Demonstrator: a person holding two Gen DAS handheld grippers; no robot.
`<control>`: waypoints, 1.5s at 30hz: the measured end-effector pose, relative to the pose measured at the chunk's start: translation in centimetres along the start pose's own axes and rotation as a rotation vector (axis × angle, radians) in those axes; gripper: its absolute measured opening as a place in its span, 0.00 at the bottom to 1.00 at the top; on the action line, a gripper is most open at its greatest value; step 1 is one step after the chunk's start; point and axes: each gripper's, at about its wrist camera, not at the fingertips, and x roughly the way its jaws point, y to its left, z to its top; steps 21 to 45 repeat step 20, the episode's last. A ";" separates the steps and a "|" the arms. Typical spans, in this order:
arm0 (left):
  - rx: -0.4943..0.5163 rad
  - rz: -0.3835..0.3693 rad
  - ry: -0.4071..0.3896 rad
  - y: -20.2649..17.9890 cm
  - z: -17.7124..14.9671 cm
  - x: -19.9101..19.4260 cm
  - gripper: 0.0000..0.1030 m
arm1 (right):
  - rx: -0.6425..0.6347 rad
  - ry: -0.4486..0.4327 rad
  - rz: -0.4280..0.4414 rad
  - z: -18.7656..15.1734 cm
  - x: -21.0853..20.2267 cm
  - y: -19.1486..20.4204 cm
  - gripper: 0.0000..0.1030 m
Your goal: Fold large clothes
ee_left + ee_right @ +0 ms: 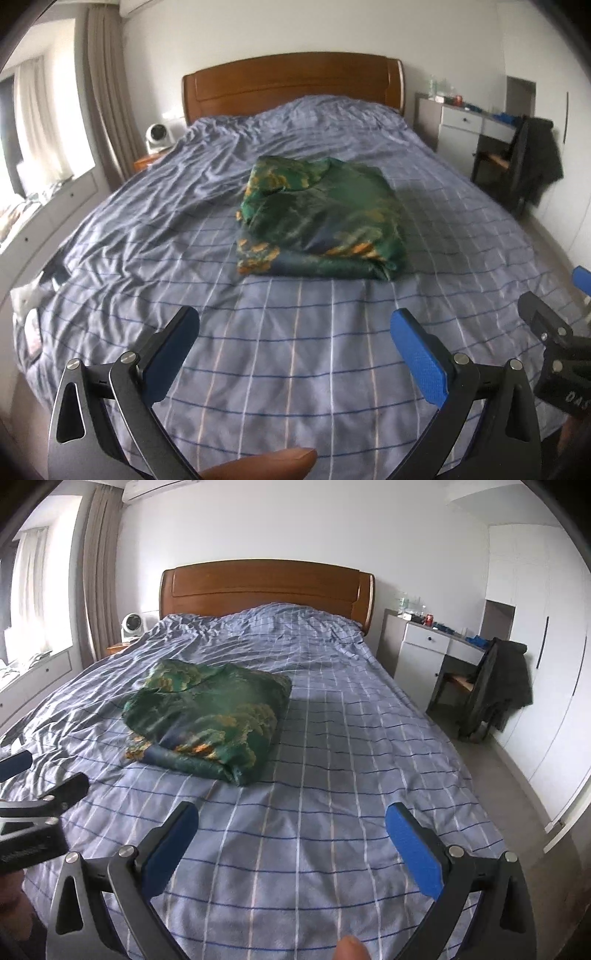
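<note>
green garment (321, 218) folded on bed (295, 350), looks thin, silky, prob slippery; grab at hem corners. left tongs (295, 343) & right tongs (291, 830) both spread, empty.

Checked bedspread (295, 350), wooden headboard (288, 81), fan (159, 137), desk (428, 642)

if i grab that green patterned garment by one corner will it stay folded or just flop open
The green patterned garment would probably flop open: its layers lie loose and rumpled, not crisp. Its sheen suggests a silky, slippery cloth, so layers may slide apart and slip in a pinch. It looks thin and likely light, so a push may bunch it on the checked bedspread rather than move it whole.
</note>
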 end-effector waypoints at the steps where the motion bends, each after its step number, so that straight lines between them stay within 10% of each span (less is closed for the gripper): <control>1: 0.008 0.006 0.003 -0.1 -0.1 0.0 1.00 | -0.002 0.005 0.002 -0.1 -0.1 0.1 1.00; 45: 0.016 0.051 -0.062 -0.6 -0.4 -1.3 1.00 | -0.012 0.038 -0.001 -1.0 -1.0 0.9 1.00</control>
